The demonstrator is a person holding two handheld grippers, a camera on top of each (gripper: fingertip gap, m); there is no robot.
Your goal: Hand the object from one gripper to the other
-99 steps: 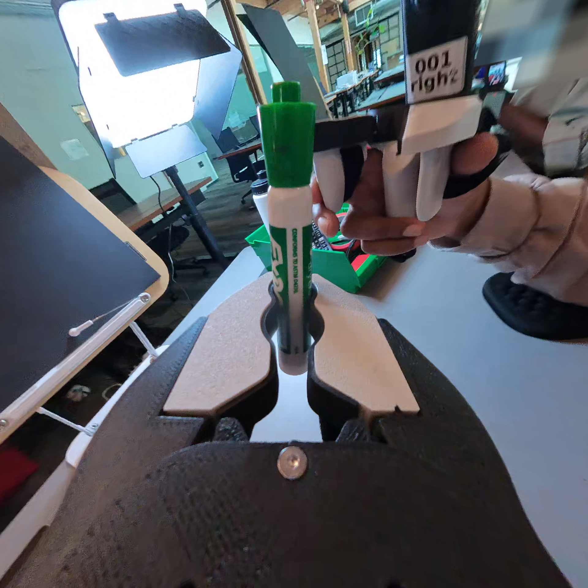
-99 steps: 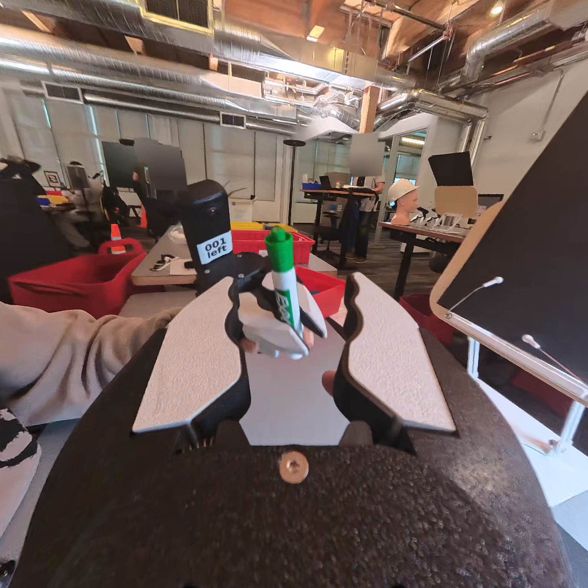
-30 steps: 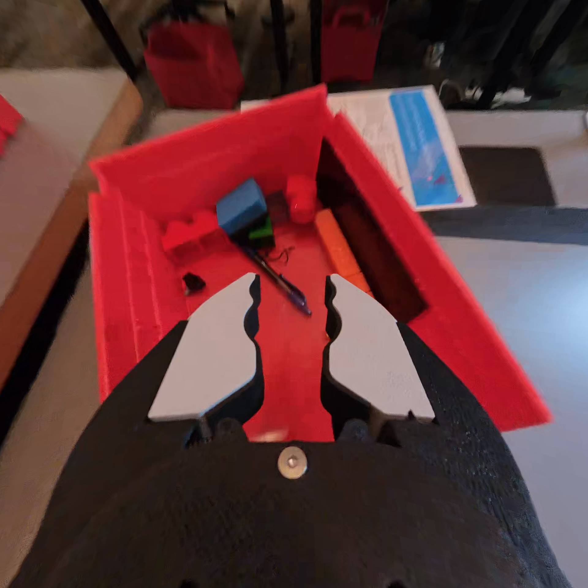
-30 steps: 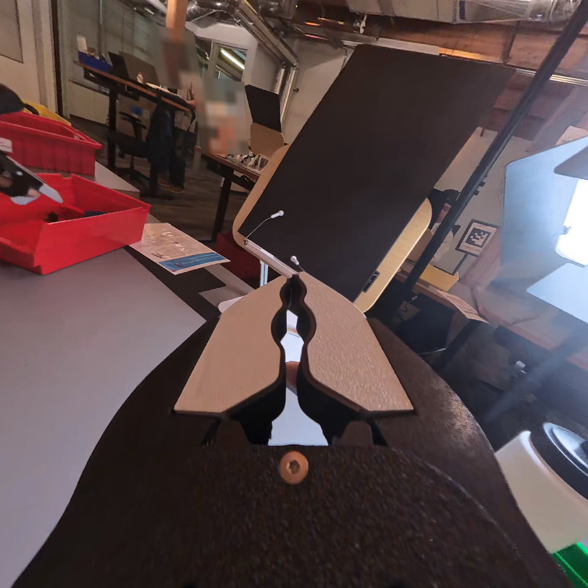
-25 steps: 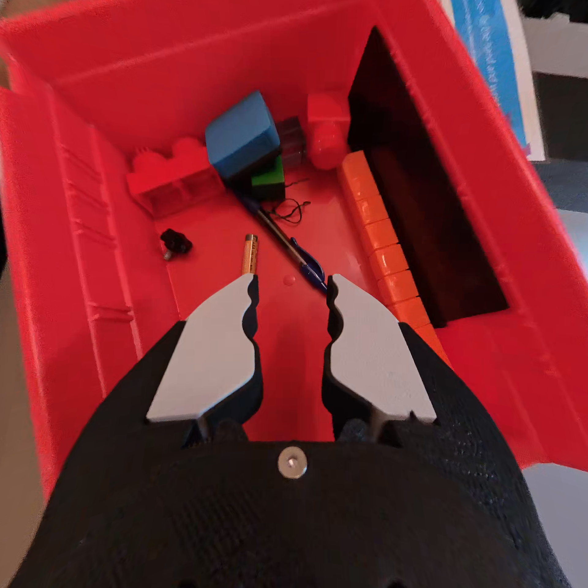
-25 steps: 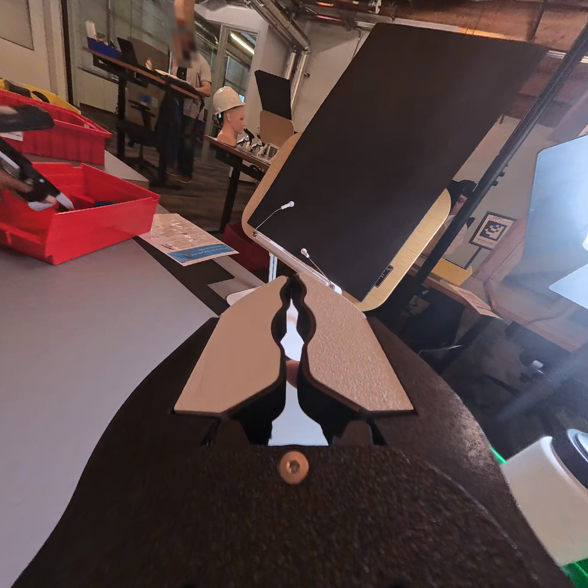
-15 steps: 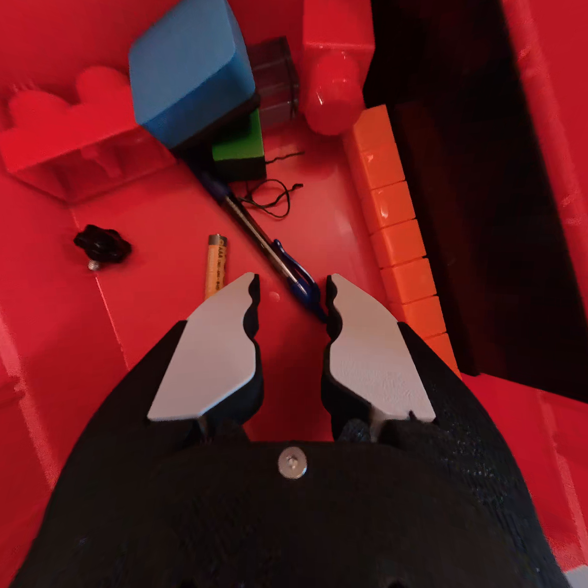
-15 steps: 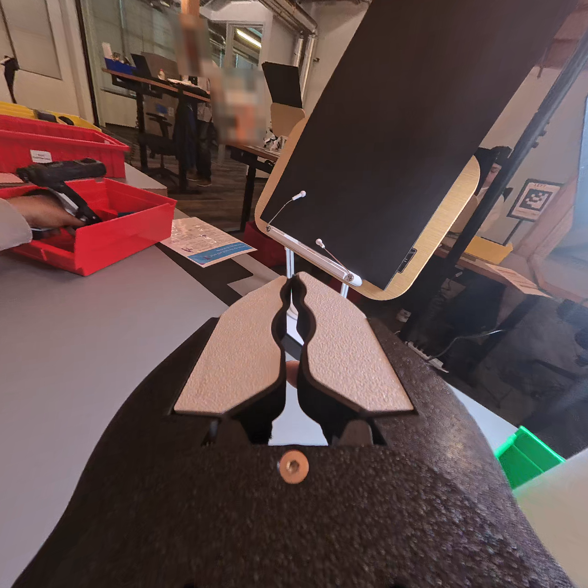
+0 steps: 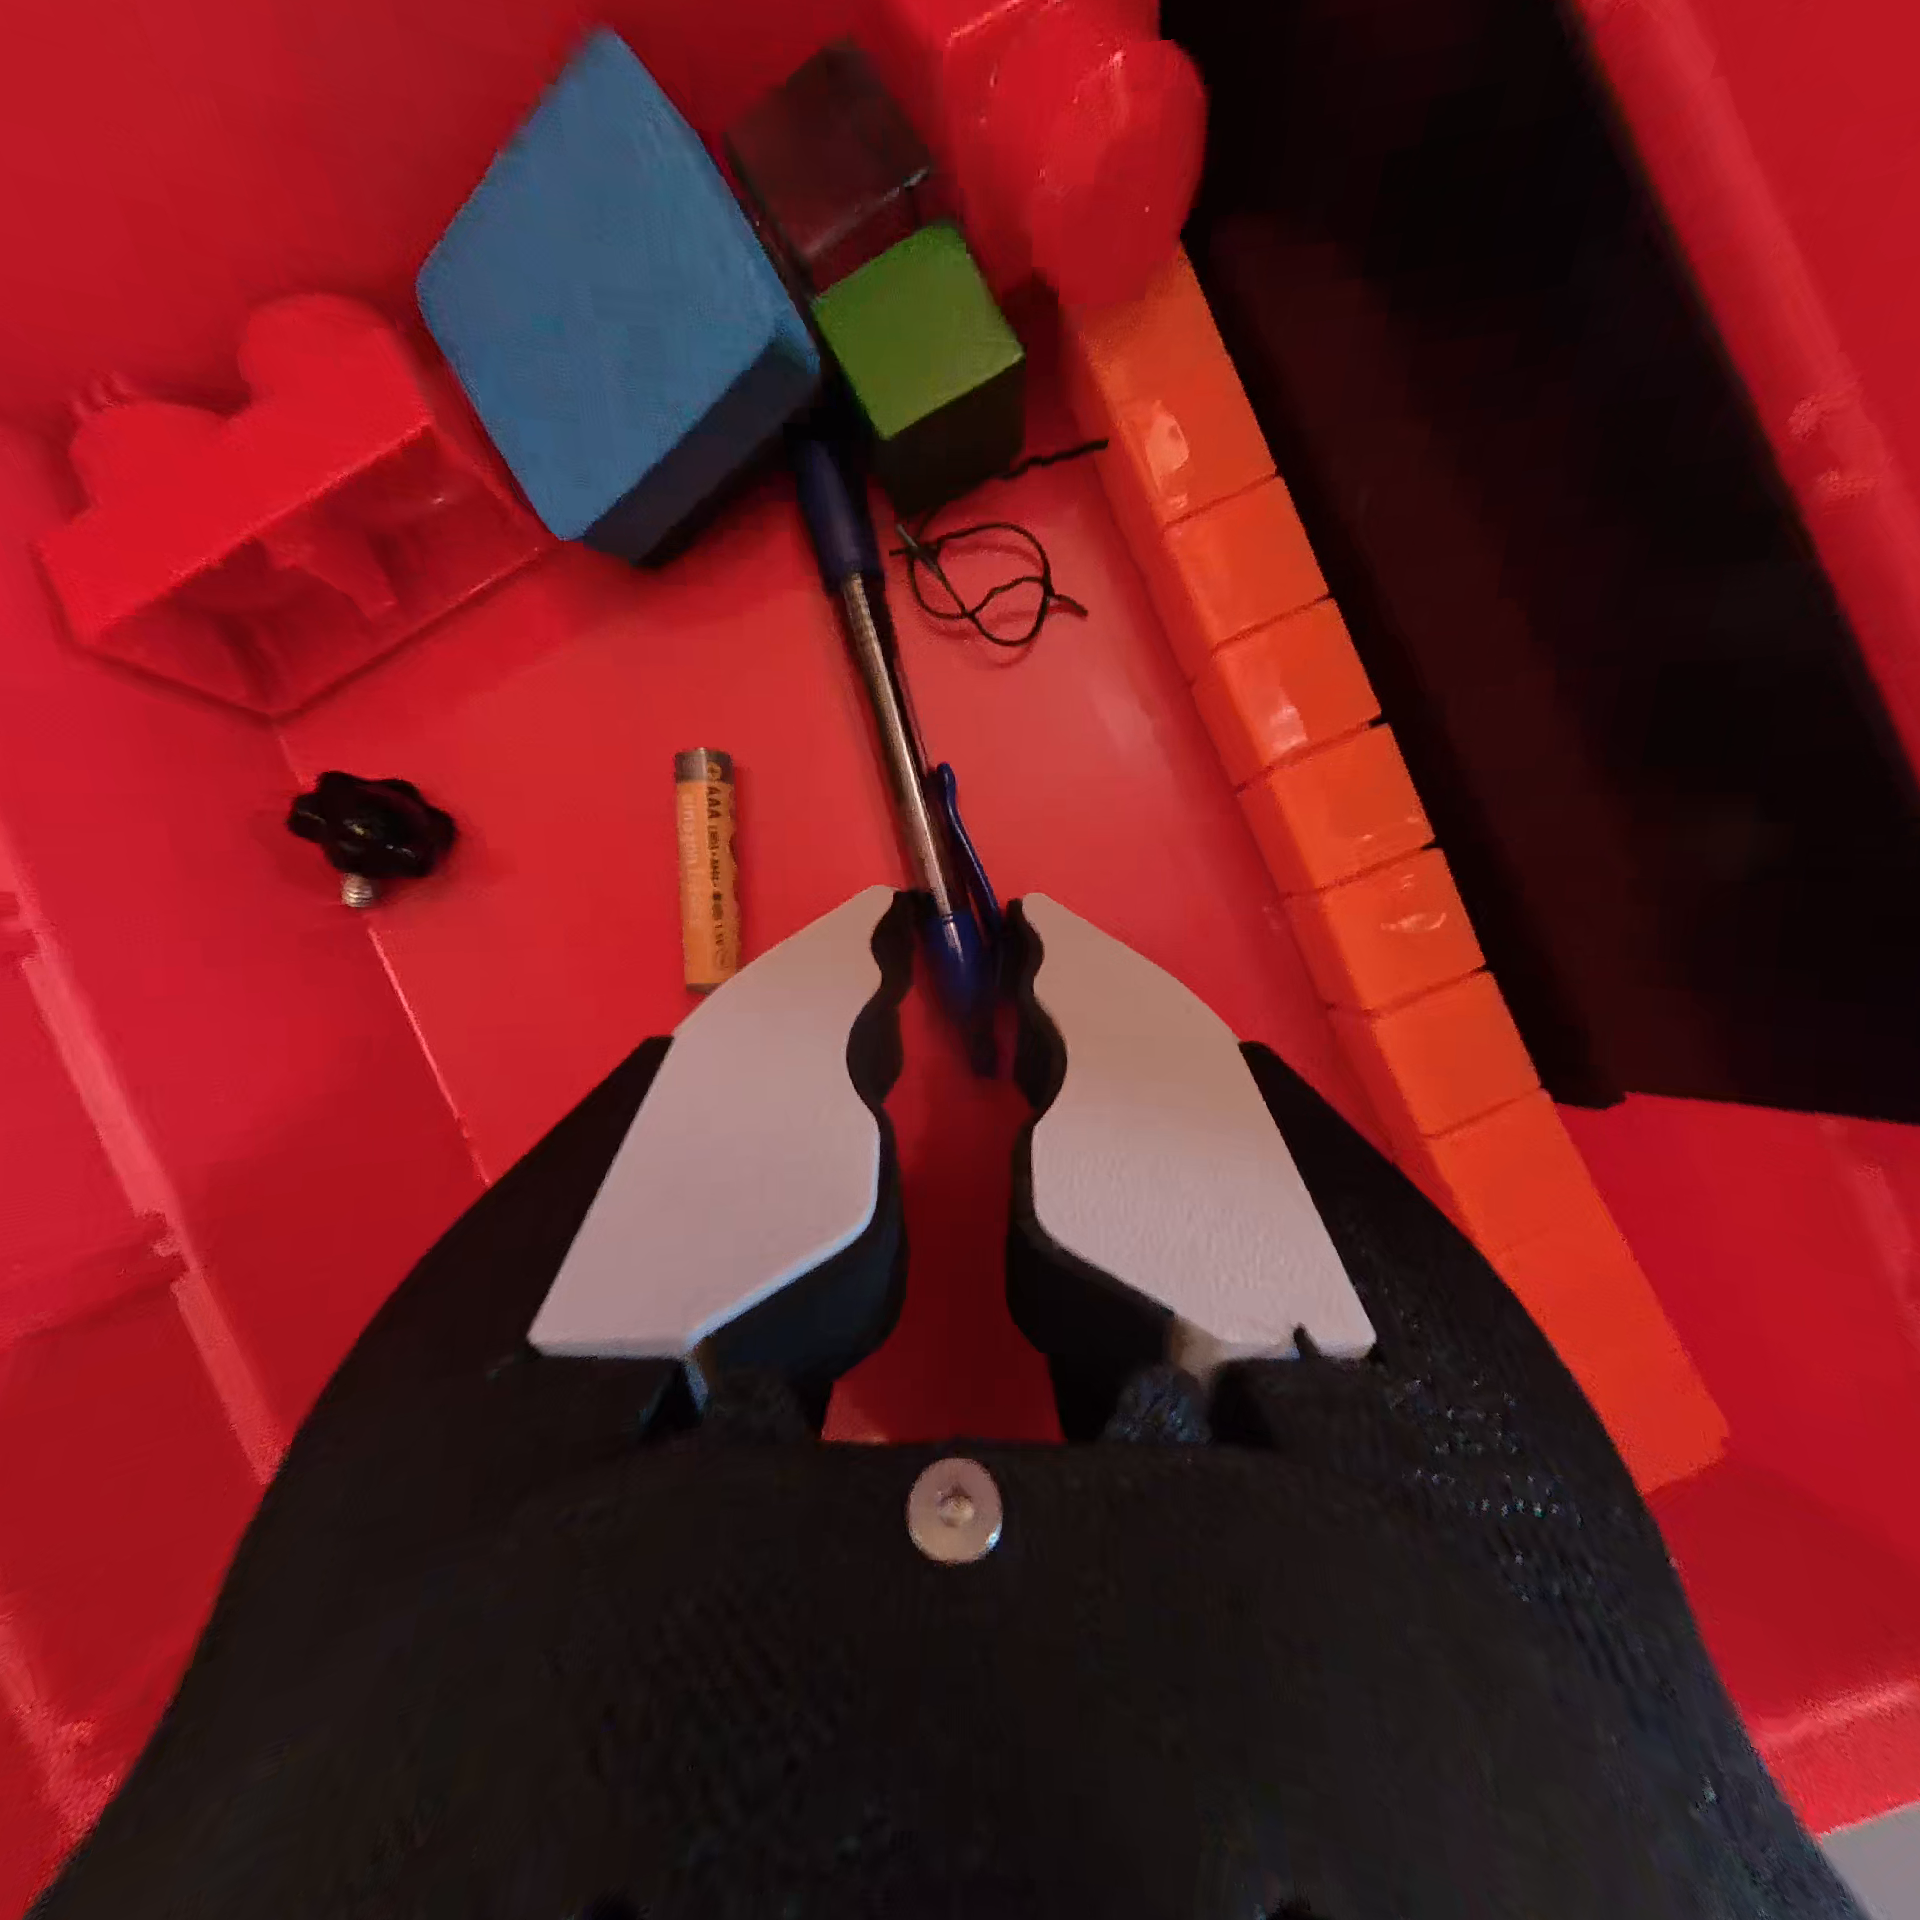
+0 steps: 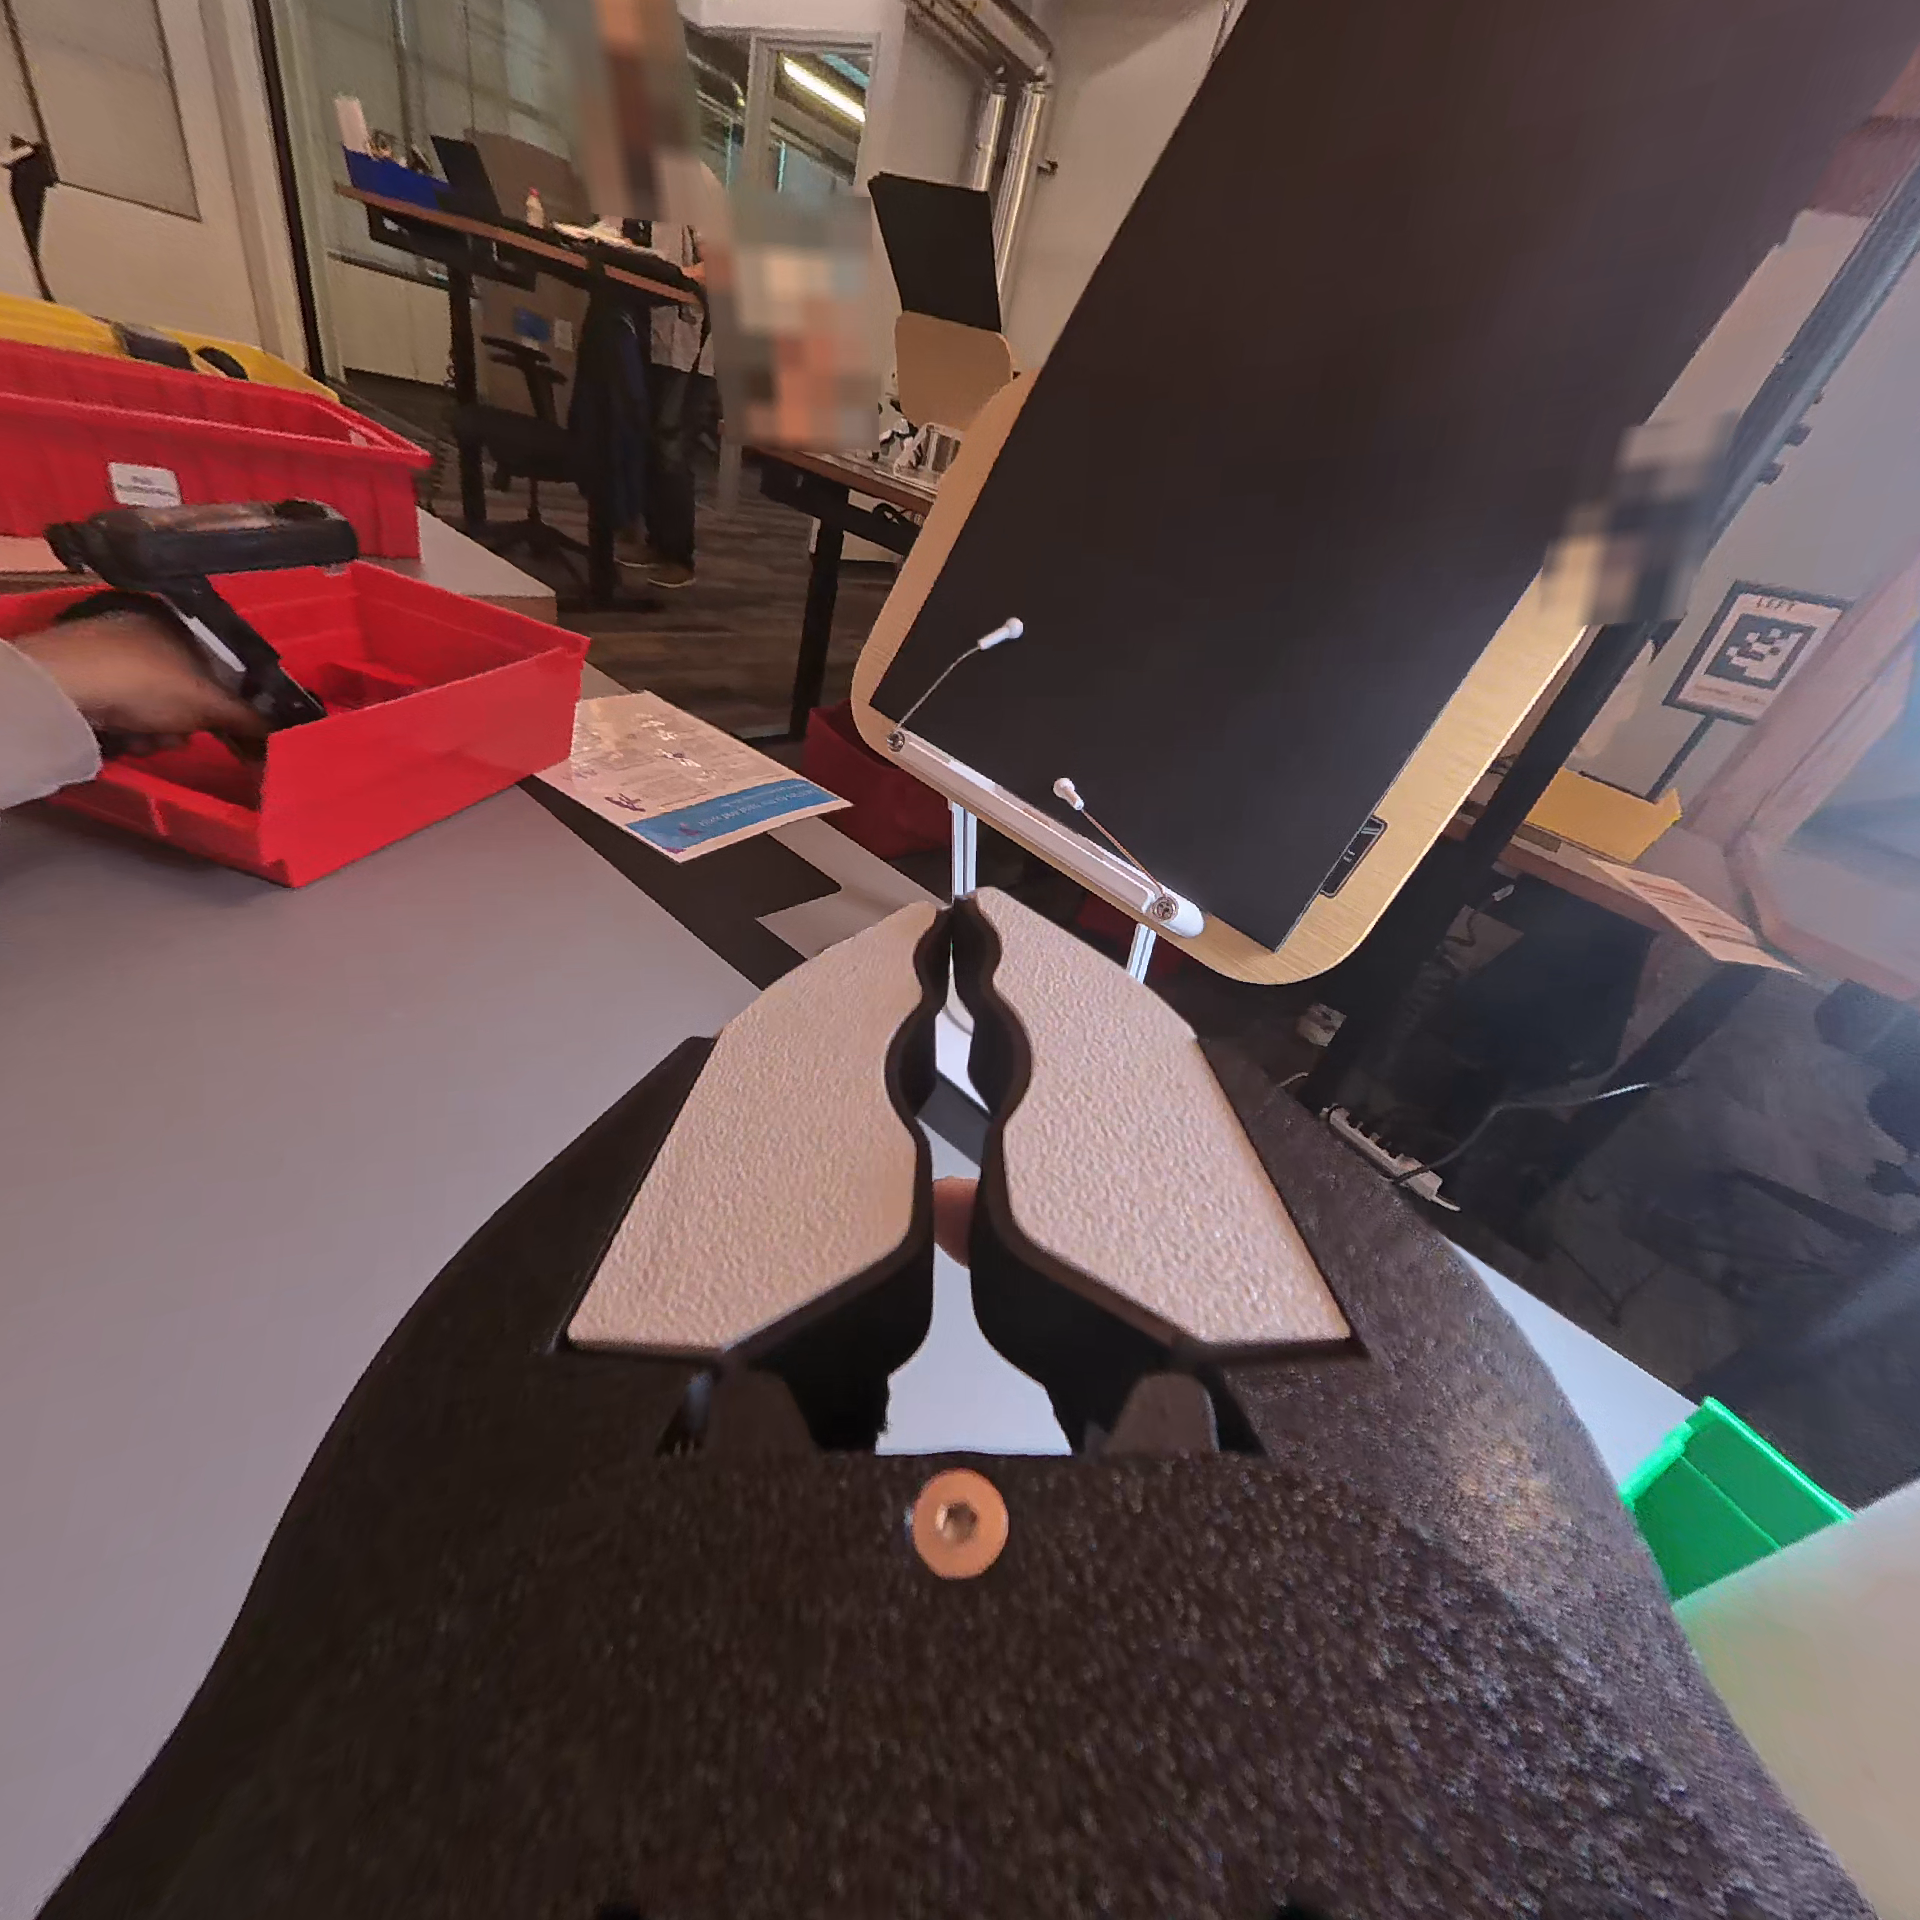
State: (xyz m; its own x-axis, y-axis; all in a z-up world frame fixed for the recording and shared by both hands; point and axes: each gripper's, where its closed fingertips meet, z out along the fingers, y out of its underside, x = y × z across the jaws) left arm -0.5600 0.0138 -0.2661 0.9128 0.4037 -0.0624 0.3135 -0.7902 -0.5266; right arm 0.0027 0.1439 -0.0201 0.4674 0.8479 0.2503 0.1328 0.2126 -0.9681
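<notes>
My left gripper [image 9: 954, 914] reaches down into a red bin [image 9: 582, 727]. Its jaws are closed narrowly on the capped end of a blue pen [image 9: 883, 686], which lies on the bin floor and points away from me. In the right wrist view the left gripper [image 10: 208, 623] and the hand holding it show far left, inside the same red bin [image 10: 416, 727]. My right gripper [image 10: 951, 920] is shut and empty, held above the grey table [image 10: 312, 1039]. No green marker is in view.
In the bin lie an orange battery [image 9: 709, 873], a black knob [image 9: 369, 831], a blue block [image 9: 603, 291], a green cube [image 9: 914, 332], a red brick [image 9: 239, 499] and a row of orange blocks [image 9: 1340, 810]. A black board on a stand [image 10: 1351, 468], a paper sheet [image 10: 707, 779] and a green bin [image 10: 1725, 1496] surround the table. Tip to tip, the grippers are about 65 centimeters apart.
My left gripper has come down into the bin and its jaws have narrowed onto the blue pen's cap. The right gripper stays shut and has turned slightly.
</notes>
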